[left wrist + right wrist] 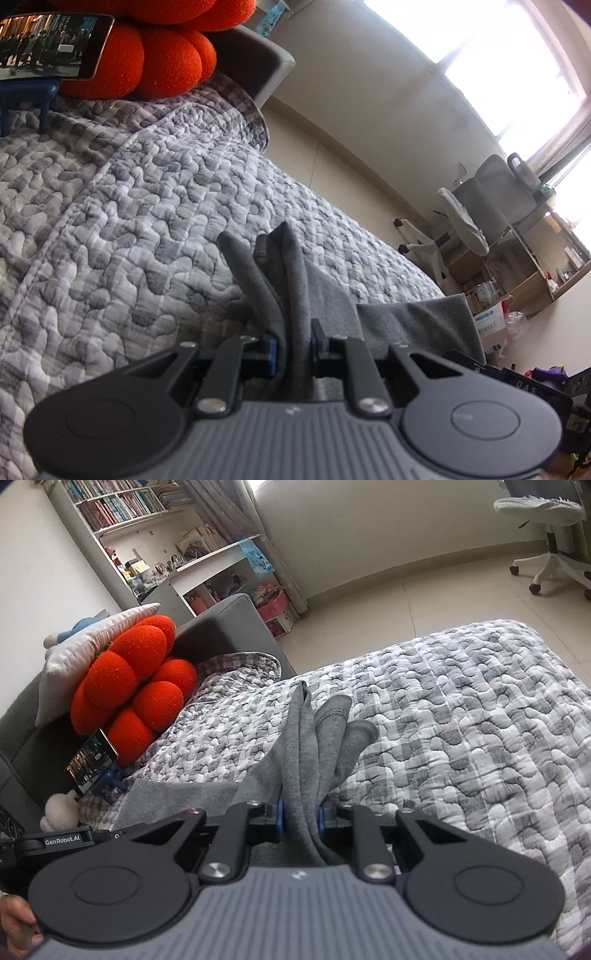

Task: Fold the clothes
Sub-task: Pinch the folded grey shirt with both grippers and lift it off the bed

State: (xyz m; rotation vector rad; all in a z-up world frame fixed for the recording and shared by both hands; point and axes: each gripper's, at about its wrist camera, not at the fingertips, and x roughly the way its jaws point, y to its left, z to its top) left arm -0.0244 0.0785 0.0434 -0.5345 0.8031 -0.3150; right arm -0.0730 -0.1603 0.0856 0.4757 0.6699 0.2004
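A grey garment [295,280] is bunched between the jaws of my left gripper [294,350], which is shut on it, with folds sticking up past the fingers and more cloth spreading right. In the right wrist view my right gripper [301,821] is shut on another bunch of the same grey garment [314,738], held above the quilted grey and white bedspread [461,720]. A flat part of the garment stretches left toward the other gripper body [55,840].
An orange knot cushion [136,694] and a white pillow [92,642] lean on the dark headboard. A phone on a blue stand [92,760] stands before the cushion. A white office chair [546,535] and shelves [524,266] stand on the floor beyond the bed.
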